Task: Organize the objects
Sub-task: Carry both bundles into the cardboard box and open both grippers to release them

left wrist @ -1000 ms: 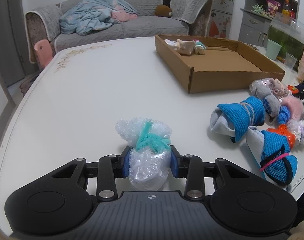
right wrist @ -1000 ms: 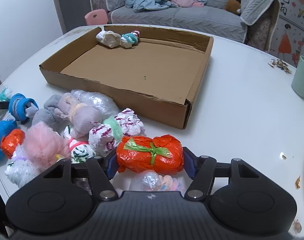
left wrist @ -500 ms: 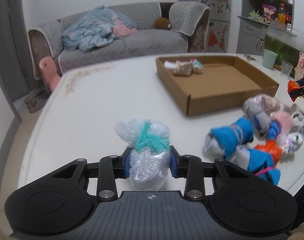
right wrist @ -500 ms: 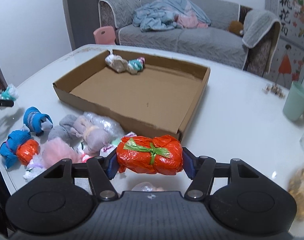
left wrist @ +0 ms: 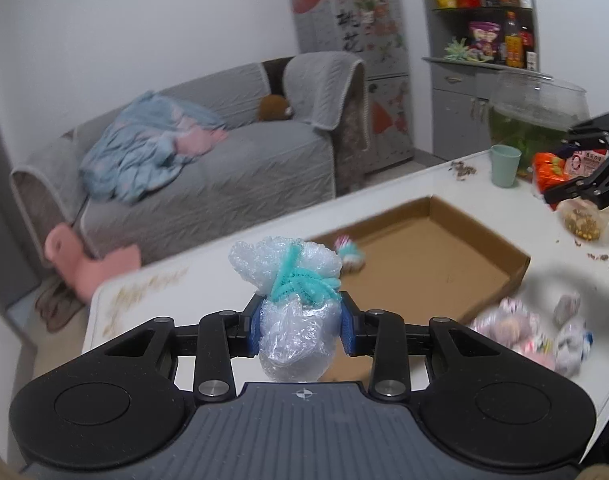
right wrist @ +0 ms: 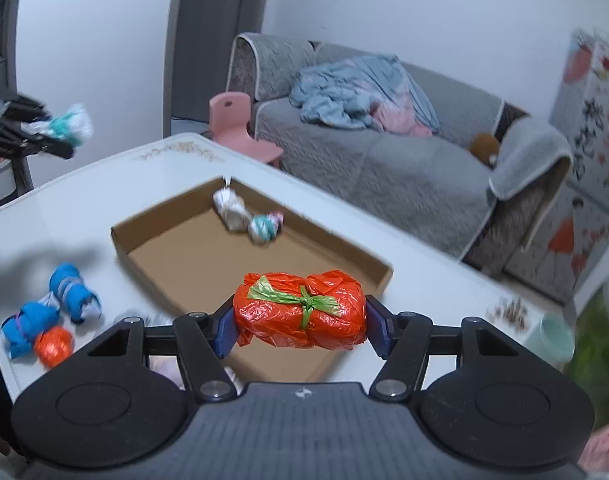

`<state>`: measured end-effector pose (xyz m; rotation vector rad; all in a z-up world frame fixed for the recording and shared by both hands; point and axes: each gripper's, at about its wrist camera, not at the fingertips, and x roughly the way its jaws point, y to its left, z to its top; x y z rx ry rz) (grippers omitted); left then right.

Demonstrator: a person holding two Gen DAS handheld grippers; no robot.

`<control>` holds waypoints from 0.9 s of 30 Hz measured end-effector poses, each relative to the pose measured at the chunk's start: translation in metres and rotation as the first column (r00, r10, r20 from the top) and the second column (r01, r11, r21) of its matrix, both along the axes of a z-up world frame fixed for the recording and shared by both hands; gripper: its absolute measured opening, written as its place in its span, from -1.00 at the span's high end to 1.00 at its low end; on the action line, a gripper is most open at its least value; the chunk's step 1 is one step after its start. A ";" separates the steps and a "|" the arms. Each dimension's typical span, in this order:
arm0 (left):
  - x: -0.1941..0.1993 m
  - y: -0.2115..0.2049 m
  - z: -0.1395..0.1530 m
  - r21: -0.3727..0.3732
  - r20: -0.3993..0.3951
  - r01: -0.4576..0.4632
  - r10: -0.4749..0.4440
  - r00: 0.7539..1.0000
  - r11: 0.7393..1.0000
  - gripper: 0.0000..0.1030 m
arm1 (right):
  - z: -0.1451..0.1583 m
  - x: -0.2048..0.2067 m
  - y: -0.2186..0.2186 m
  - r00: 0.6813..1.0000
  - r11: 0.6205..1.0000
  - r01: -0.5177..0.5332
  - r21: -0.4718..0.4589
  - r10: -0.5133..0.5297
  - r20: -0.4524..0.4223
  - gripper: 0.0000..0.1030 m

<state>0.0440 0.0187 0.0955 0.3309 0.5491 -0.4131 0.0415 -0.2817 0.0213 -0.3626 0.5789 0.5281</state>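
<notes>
Left gripper is clamped on the clear bundle, a bubble-wrap ball tied with teal cord, pads pressing both sides. A second ago it sat low at the table surface; now it is lifted well above it and swung toward the box, which fills the middle of the left view. The view is motion-blurred, so the hand is in transit.

The blue rolls and the small orange ball lie on the table left of the box, untouched. The rest of the pile lies near the box's front corner, blurred.

Box holds two bundles in its far corner, same as before; the rest of its floor is bare.

Right gripper is clamped on the orange bundle, a plastic packet with a green tie, held lengthwise between the pads. It was down over the pile a second ago; now it is raised and hangs over the box's near edge.

Meaning: both picks are done and both hands are carrying at once. Next step is likely lowering each bundle into the box and letting go, probably beside the two already there. Neither is released yet.
</notes>
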 end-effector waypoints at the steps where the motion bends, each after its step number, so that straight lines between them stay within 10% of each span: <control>1: 0.007 -0.008 0.001 0.013 0.004 0.010 -0.010 1.000 1.000 0.17 | 0.003 0.005 0.004 1.000 1.000 -0.021 -0.006 0.021 0.012 -0.14; 14: 0.079 -0.067 -0.026 0.074 -0.035 0.110 -0.107 0.994 0.991 0.16 | 0.000 0.058 0.056 0.974 0.976 -0.217 -0.035 0.219 0.055 -0.14; 27: 0.143 -0.077 -0.110 0.091 -0.195 0.039 -0.021 0.981 0.995 0.16 | -0.077 0.122 0.136 0.935 0.923 -0.354 -0.154 0.346 -0.079 -0.14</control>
